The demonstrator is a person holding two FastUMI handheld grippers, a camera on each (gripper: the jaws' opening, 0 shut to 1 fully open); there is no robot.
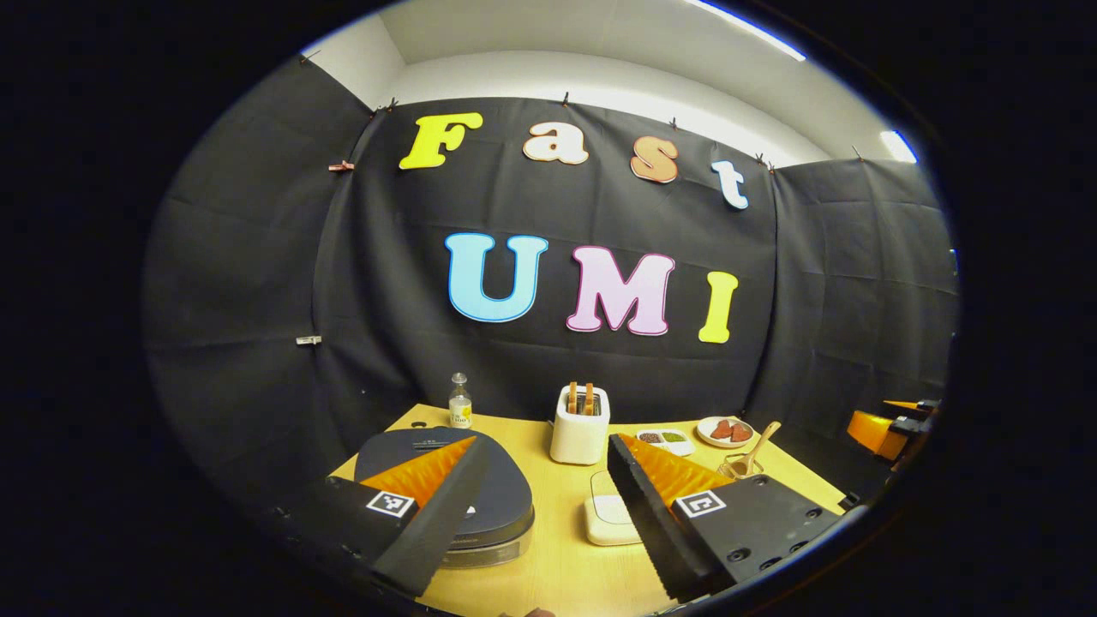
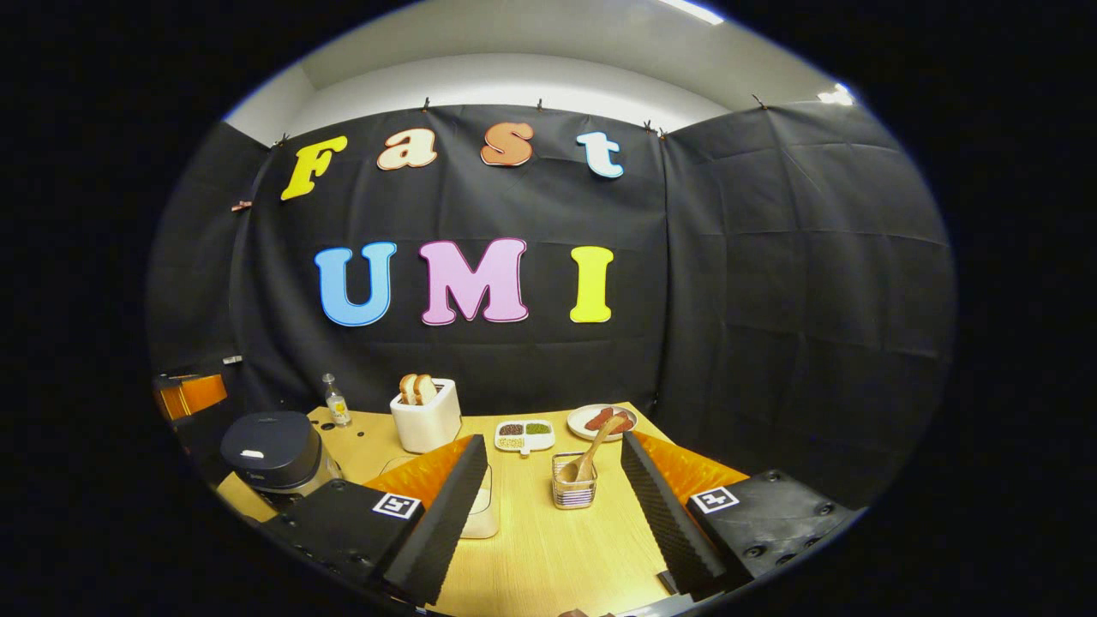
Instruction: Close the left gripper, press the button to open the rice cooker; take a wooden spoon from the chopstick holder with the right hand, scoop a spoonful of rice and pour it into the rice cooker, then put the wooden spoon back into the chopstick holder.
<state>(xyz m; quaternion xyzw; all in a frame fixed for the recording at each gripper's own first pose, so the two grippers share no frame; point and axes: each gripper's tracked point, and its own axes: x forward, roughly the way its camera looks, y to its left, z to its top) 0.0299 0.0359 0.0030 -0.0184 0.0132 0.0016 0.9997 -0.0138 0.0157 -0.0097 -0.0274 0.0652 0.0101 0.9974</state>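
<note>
The dark rice cooker point(image 1: 506, 501) point(image 2: 272, 450) stands at the table's left with its lid down. My left gripper point(image 1: 548, 447) hovers open just in front of it, one finger overlapping the lid. A wire chopstick holder point(image 2: 574, 490) point(image 1: 739, 467) with a wooden spoon point(image 2: 593, 447) point(image 1: 759, 444) leaning in it stands straight ahead of my right gripper point(image 2: 553, 447), which is open and holds nothing. A white rounded box point(image 1: 610, 514) point(image 2: 482, 507) lies between cooker and holder; what is inside it is hidden.
A white toaster point(image 1: 580, 424) point(image 2: 426, 417) with bread stands at the back middle, a small glass bottle point(image 1: 460, 403) to its left. A divided condiment dish point(image 2: 524, 434) and a plate point(image 2: 600, 420) with red pieces sit at the back right. The wooden table point(image 2: 548, 548) ends at the black cloth wall.
</note>
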